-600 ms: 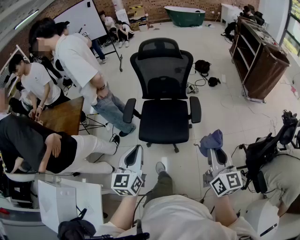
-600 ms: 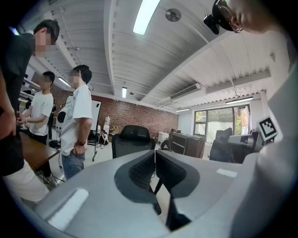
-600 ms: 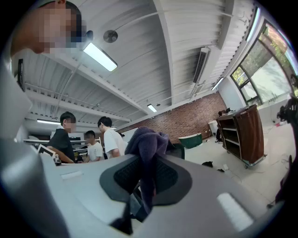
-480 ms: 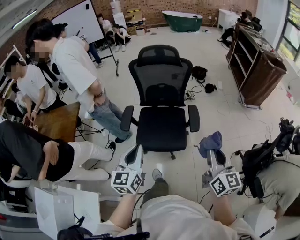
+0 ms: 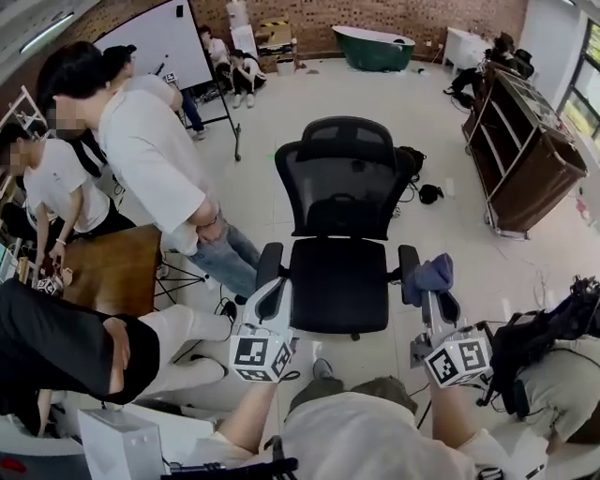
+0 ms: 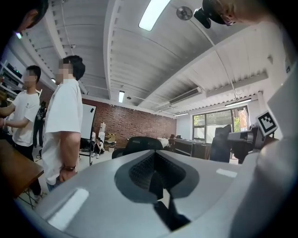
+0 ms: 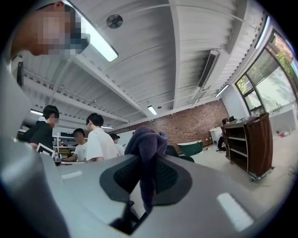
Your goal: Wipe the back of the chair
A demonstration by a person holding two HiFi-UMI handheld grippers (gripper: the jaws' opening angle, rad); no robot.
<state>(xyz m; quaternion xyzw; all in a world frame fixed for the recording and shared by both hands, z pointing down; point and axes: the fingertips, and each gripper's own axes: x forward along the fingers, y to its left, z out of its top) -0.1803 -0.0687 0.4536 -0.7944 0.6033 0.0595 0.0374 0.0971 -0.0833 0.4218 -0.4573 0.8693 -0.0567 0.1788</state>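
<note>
pale floor [image 5: 281, 103], chair [image 5: 345, 178] ahead; right tool [image 7: 148, 182] clamps purple cloth [image 7: 146, 143].

Pale floor [image 5: 281, 122], white ribbed ceiling [image 7: 153, 56] with strip lights [image 7: 100, 44]; far red brick wall [image 5: 431, 14], whiteboard [image 5: 159, 37], green bathtub [image 5: 373, 45], brown shelf trolley [image 5: 525, 155] right, wooden table [image 5: 117, 272] left

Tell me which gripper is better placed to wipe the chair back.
Right. The right gripper is shut on the purple cloth, close to the office chair; the left gripper is shut and holds nothing.
</note>
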